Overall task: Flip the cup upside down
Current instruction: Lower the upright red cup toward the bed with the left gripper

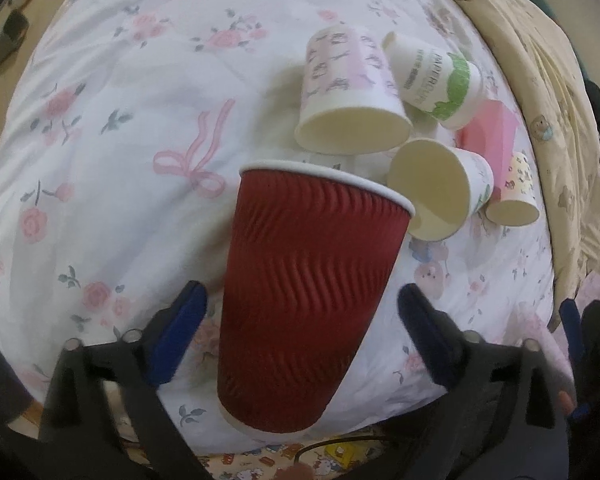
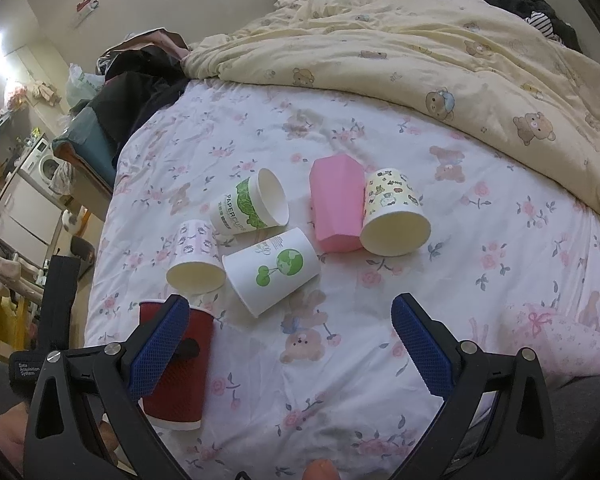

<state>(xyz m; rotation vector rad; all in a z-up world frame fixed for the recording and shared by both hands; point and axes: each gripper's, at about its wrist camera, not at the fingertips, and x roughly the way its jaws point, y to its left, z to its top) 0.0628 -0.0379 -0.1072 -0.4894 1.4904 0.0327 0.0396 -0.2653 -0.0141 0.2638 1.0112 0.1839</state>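
Note:
A red ribbed paper cup (image 1: 308, 300) stands on the floral bedsheet between the fingers of my left gripper (image 1: 300, 300), its white rim at the far end in that view. The blue pads sit on either side with gaps to the cup, so the left gripper is open. In the right wrist view the red cup (image 2: 180, 376) shows at lower left, partly behind a blue pad. My right gripper (image 2: 290, 320) is open and empty above the sheet.
Several other cups lie on their sides on the sheet: a pink-patterned one (image 2: 196, 258), a "PAPERCUPS" one (image 2: 252, 206), a white one with green trees (image 2: 272, 270), a pink plastic one (image 2: 336, 204), a cartoon one (image 2: 394, 214). A yellow bear duvet (image 2: 440, 56) lies behind.

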